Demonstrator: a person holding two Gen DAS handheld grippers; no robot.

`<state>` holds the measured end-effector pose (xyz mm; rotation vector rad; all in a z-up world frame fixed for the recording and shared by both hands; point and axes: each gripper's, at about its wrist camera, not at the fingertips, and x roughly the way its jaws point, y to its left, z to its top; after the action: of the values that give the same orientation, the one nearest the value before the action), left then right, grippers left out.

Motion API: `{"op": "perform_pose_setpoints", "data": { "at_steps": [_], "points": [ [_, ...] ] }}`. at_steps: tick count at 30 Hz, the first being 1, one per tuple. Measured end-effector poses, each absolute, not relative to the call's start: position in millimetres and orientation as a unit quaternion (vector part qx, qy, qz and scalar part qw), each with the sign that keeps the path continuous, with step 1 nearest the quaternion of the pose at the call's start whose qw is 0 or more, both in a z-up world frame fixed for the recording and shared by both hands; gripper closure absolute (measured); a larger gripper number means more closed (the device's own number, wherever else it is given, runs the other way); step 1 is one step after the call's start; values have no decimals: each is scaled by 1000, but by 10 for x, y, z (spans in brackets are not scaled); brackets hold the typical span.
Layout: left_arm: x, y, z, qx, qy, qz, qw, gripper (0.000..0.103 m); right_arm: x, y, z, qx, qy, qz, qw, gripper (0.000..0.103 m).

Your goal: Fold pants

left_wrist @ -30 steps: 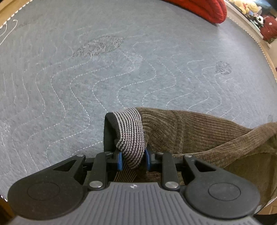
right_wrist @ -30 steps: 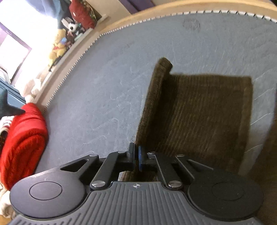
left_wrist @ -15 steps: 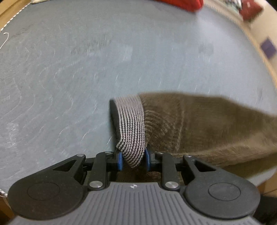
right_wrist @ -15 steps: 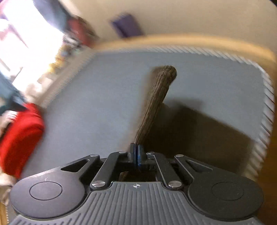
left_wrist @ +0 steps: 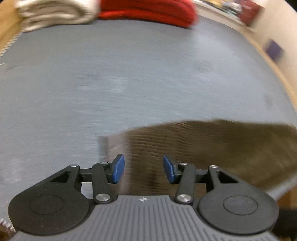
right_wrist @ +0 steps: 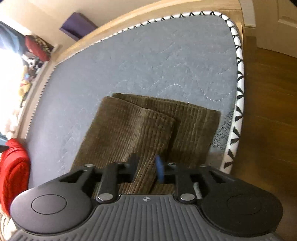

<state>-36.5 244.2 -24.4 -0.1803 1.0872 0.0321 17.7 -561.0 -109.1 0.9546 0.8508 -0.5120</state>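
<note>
The brown corduroy pants (right_wrist: 148,126) lie folded on the grey quilted mat (right_wrist: 130,64), one layer over another, near the mat's right edge. My right gripper (right_wrist: 146,170) is open, its fingers either side of a ridge of the top layer without clamping it. In the left wrist view the pants (left_wrist: 213,144) are blurred and lie flat, stretching right. My left gripper (left_wrist: 143,168) is open and empty just above the striped waistband end, which is smeared by motion.
A red knit garment (left_wrist: 148,11) and a cream folded blanket (left_wrist: 55,13) sit at the mat's far end. The red garment also shows at left in the right wrist view (right_wrist: 14,170). The mat's patterned edge (right_wrist: 239,83) borders a wooden floor (right_wrist: 269,111).
Both grippers have opened and let go of the pants. The lifted fabric now lies folded flat on the mat. The left view has tilted up, showing the far end.
</note>
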Motion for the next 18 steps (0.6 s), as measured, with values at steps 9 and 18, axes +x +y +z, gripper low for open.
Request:
{"op": "perform_pose_setpoints", "data": {
  "at_steps": [9, 18],
  "points": [
    [-501, 1587, -788, 97, 556, -189, 803, 46, 388, -5703, -1340, 453, 394, -275, 751, 66],
    [-486, 1294, -1071, 211, 555, -211, 777, 79, 375, -5737, -1071, 450, 342, -258, 783, 98]
  ]
}}
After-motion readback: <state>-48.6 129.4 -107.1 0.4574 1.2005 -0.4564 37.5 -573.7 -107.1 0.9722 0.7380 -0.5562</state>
